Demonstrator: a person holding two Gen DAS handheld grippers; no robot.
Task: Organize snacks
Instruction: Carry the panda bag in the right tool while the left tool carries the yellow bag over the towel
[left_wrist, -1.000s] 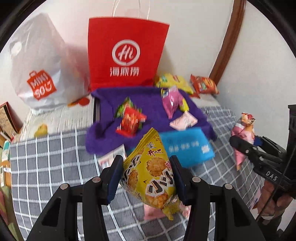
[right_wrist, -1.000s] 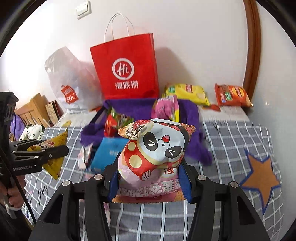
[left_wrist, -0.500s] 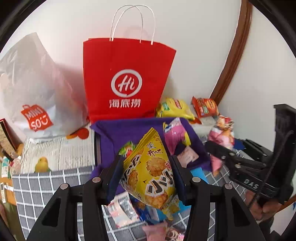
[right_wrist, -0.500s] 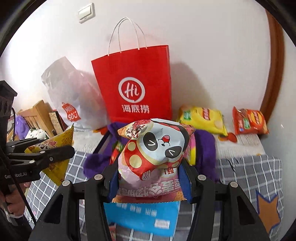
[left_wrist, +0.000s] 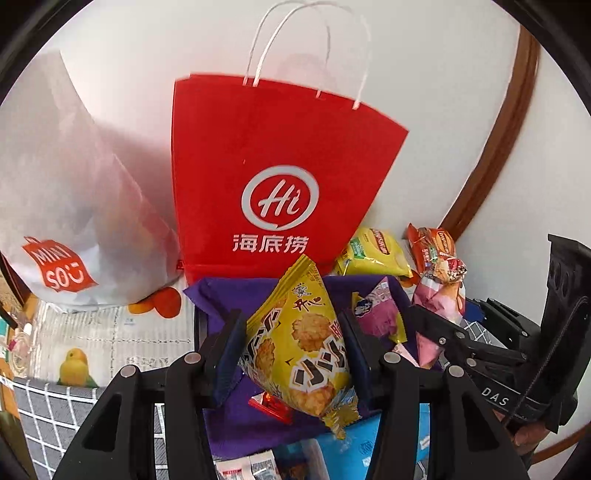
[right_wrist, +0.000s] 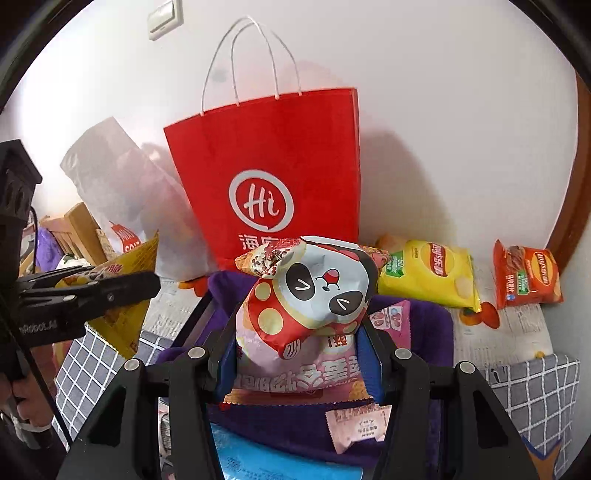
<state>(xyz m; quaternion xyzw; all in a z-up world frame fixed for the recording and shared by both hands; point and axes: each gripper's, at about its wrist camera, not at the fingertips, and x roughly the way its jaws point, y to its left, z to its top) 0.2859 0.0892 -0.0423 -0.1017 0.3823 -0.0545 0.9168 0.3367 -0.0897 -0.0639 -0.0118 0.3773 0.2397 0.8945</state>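
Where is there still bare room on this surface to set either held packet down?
Free: the grey checked cloth at right, below the orange chip bag, and the pale printed strip below the white bag. Crowded: the purple cloth, littered with packets.

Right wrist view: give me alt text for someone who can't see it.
The right gripper has its jaws clamped on a pink-and-red panda-print snack packet, held in front of an upright red paper shopping bag with white handles against a white wall. At left, the left gripper holds a yellow snack packet; yellow and orange crisp bags lie at right.
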